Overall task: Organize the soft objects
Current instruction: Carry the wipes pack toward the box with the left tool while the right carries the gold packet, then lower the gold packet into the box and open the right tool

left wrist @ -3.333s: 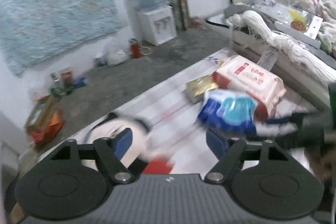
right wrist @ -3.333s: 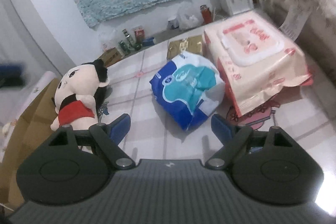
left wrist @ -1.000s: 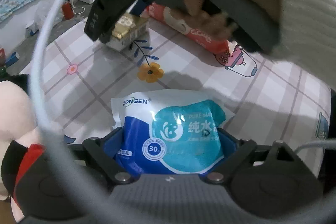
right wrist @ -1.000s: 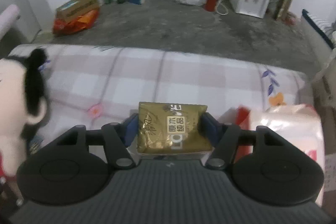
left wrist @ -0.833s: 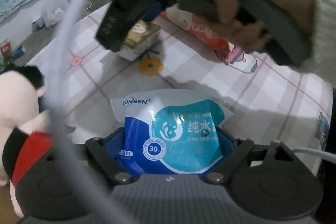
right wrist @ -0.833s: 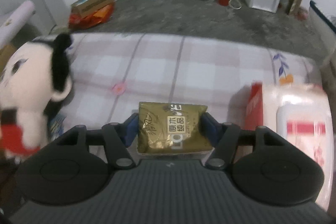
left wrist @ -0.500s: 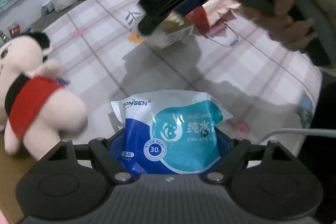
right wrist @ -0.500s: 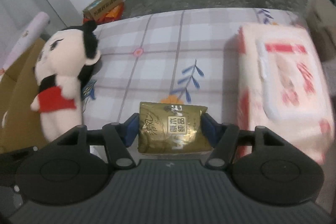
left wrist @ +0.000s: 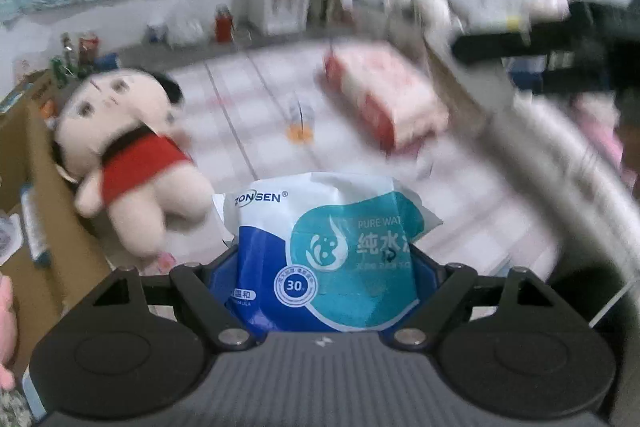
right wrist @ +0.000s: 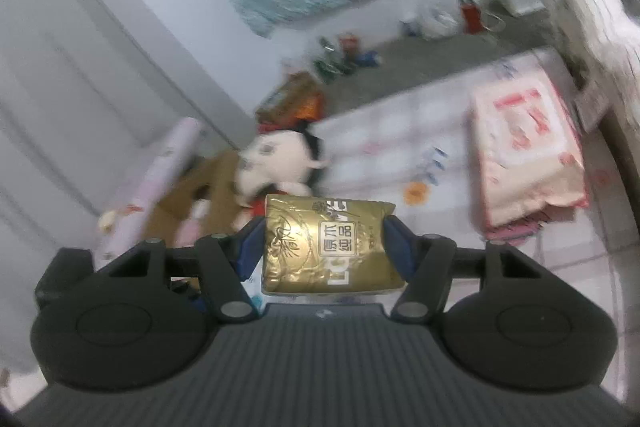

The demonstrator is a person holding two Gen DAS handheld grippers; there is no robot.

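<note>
left gripper pinches the blue wipes pack, held above the checked cloth | cardboard box lies to its left, beside the doll; left hand seems nearer | right gripper clamps the gold tissue pack, crinkled foil, long axis across the jaws.

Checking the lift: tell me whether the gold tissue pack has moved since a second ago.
Yes. The gold tissue pack, clamped in the right gripper, has swung left, away from the pink wipes pack and toward the doll.
</note>
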